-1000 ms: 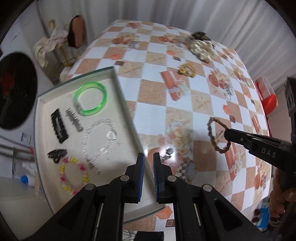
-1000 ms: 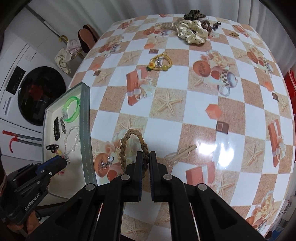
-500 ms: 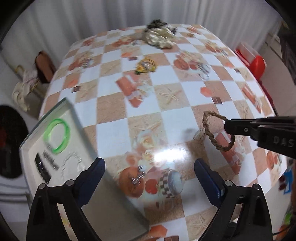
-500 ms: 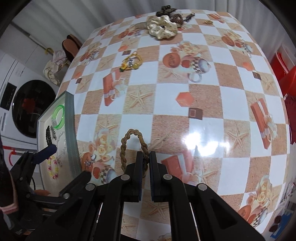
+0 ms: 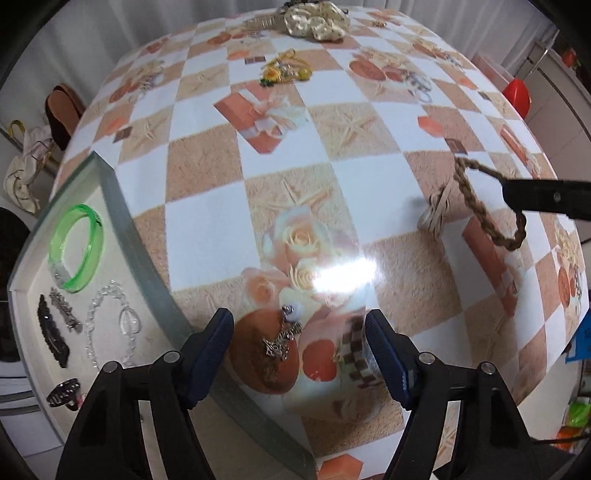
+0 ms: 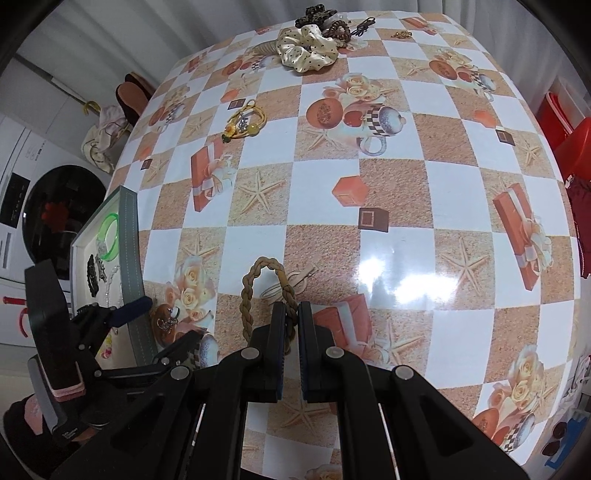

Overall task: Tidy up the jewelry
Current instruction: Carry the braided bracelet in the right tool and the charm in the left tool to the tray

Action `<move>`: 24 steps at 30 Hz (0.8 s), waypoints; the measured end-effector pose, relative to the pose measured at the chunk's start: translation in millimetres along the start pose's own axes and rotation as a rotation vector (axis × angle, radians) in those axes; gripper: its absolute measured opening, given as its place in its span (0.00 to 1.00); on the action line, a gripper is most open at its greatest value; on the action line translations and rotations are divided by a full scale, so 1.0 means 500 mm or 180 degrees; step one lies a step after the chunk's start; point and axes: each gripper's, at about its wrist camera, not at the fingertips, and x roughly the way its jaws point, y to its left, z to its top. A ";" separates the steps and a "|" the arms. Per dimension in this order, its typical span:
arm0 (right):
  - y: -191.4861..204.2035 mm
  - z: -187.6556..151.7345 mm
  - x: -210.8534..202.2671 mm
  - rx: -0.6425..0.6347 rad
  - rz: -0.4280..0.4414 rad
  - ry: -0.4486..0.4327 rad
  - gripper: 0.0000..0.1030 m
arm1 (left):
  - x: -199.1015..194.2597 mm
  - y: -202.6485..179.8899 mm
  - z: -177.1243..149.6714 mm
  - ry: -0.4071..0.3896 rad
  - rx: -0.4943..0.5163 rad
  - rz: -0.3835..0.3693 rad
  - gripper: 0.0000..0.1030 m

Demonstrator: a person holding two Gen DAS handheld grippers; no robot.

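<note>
So the left tool (image 5: 299, 354) went from pinched shut over the tray (image 5: 122, 221) edge to spread wide, slid right and dropped low over the silver charm piece (image 5: 282, 338) on the tabletop (image 5: 369, 184); jaws closing now around it.

My left gripper (image 5: 299, 354) points down at the checked tablecloth (image 5: 207, 236), jaws closing, a small silver charm (image 5: 282, 338) lying between them, untouched. To the left sits the tray (image 5: 122, 221) with a green bangle (image 5: 75, 247), a clear bead chain (image 5: 110, 325), a silver clip (image 5: 65, 309) and black clips (image 5: 53, 341). At right my other gripper (image 5: 546, 195) pinches a brown braided loop (image 5: 487, 206). Far off lie a yellow bracelet (image 5: 284, 70) and a cream scrunchie (image 5: 317, 22).
</note>
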 end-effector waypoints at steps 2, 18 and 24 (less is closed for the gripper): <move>0.004 0.000 0.002 -0.0012 0.0010 0.0008 0.07 | 0.007 -0.007 -0.001 0.0018 0.0063 -0.0023 0.57; 0.029 0.002 0.003 -0.0051 0.0054 -0.0002 0.07 | -0.059 0.047 -0.009 -0.0243 -0.0656 -0.0537 0.15; 0.058 0.007 0.002 -0.0131 0.0098 -0.0009 0.07 | -0.104 0.074 -0.012 -0.0387 -0.0794 -0.0541 0.15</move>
